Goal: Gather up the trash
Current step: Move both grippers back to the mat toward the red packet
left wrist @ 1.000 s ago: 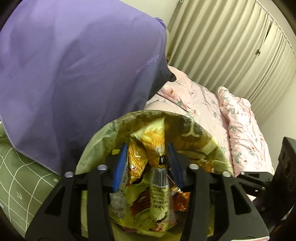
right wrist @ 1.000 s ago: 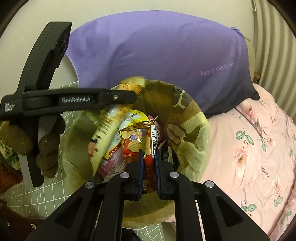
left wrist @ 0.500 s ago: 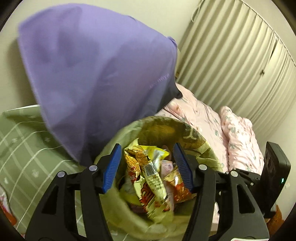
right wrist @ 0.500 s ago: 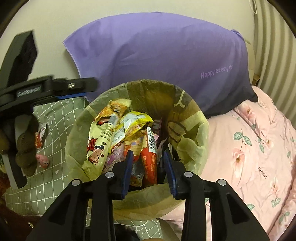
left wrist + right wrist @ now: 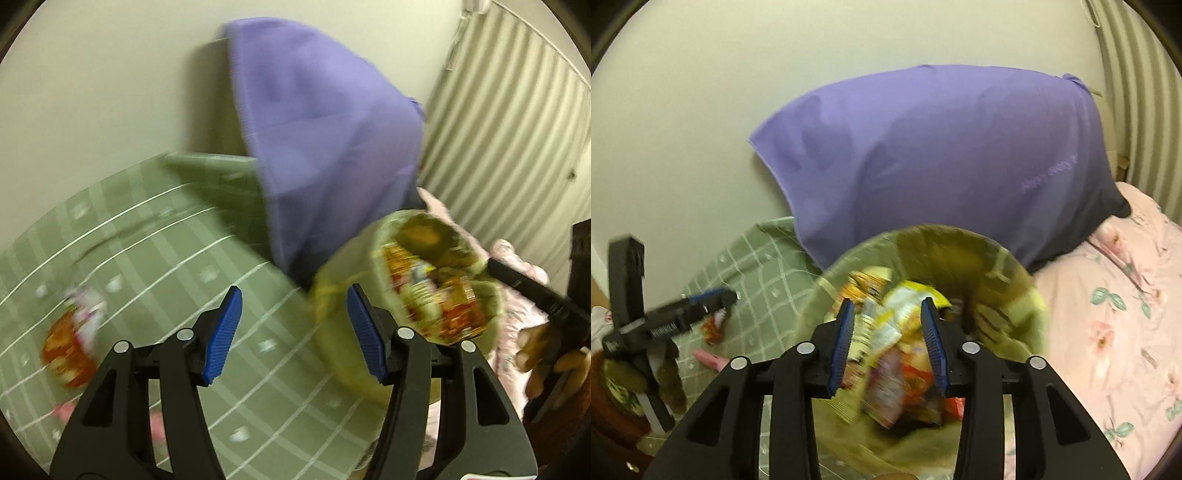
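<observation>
A bin lined with a yellow-green bag (image 5: 1008, 295) stands on the bed, full of snack wrappers (image 5: 890, 332); it also shows in the left wrist view (image 5: 332, 306). My right gripper (image 5: 888, 341) is open above the wrappers, holding nothing. My left gripper (image 5: 295, 332) is open and empty over the green checked sheet (image 5: 166, 240), left of the bin. A red and white wrapper (image 5: 72, 343) lies on the sheet at the left; it also shows in the right wrist view (image 5: 714, 326) near the left gripper (image 5: 713, 299). Both views are blurred.
A purple pillow (image 5: 942, 158) leans on the wall behind the bin. A pink floral quilt (image 5: 1126, 314) lies to the right. A small pink object (image 5: 709, 358) lies on the sheet. Ribbed curtains (image 5: 509, 122) hang at the right.
Both grippers have opened and let their wrappers drop into the bin. My left gripper has swung left, away from the bin, over the green sheet. My right gripper has lifted slightly.
</observation>
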Demonstrator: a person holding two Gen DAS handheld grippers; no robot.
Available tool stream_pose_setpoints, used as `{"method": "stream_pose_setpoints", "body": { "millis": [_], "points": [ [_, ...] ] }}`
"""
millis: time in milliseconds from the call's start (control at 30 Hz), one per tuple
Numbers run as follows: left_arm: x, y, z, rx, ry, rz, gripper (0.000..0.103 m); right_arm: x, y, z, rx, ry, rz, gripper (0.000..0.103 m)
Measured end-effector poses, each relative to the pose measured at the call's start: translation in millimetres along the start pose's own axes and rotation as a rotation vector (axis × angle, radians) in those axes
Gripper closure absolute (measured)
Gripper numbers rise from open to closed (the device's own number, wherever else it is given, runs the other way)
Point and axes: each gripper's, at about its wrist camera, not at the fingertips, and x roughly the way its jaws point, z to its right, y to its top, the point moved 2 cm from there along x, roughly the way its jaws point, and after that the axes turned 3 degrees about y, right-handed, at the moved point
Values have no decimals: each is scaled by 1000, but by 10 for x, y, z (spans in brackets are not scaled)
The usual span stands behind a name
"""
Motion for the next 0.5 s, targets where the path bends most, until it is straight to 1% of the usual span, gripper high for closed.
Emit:
{"method": "stream_pose_setpoints", "body": {
  "millis": [67,133,233,367,433,467,500],
  "points": [
    [-41,-107,-188,-27,57,-2,47,47,13,-92,-13,24,2,66],
    [-101,-189,-375,-52,115,-2,47,109,41,-232,-39,68,7,66],
    [-213,-261,-600,-87,186,14,47,236,66,-421,-71,114,-1,66],
    [-388,-355,-916,-135,256,36,47,449,70,-696,-112,184,-34,65],
    [-449,-399,-1062,-162,284,40,47,510,58,-804,-125,220,-30,65],
    [-480,-431,-1159,-177,301,41,47,530,49,-855,-131,240,-22,63],
    [-497,-454,-1234,-190,317,41,47,569,44,-921,-138,268,-14,54]
  ]
}}
